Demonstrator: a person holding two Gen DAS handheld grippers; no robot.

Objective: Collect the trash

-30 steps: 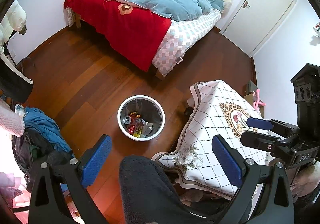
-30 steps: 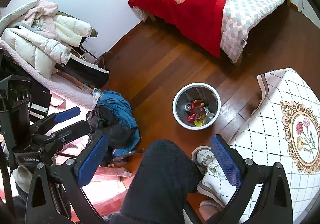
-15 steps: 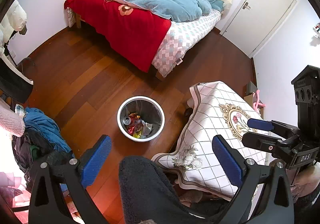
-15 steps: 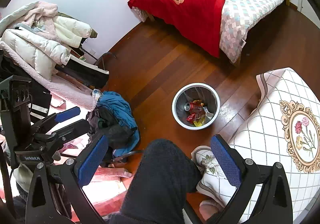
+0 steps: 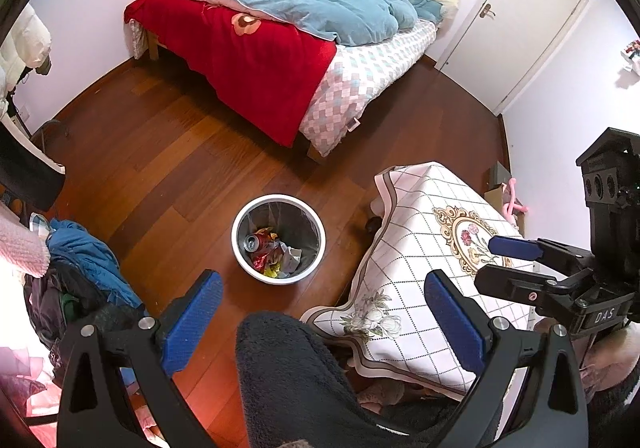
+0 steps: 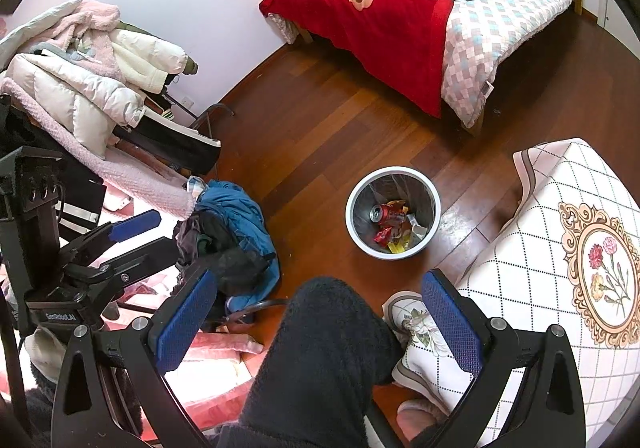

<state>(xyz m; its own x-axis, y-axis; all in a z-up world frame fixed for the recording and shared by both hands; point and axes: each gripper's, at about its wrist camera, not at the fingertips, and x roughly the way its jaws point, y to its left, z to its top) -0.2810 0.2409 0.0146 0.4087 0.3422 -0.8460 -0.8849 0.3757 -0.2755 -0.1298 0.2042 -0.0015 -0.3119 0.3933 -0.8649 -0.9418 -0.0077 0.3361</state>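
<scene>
Almost nothing has moved since a second ago; my view only slid a tiny bit. My left fingers (image 5: 320, 318) and right fingers (image 6: 320, 316) are both spread wide with nothing in them. The bin (image 5: 241, 244) sits on the floor (image 5: 160, 152), well past my fingers, with a red can (image 6: 387, 213) and wrappers (image 6: 394, 242) inside. My right tool says "DAS".

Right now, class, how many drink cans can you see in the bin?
1. A red can lies on its side atop the wrappers in the white bin on the floor, its silver top facing left. More cans may be hidden beneath the rubbish.
</scene>
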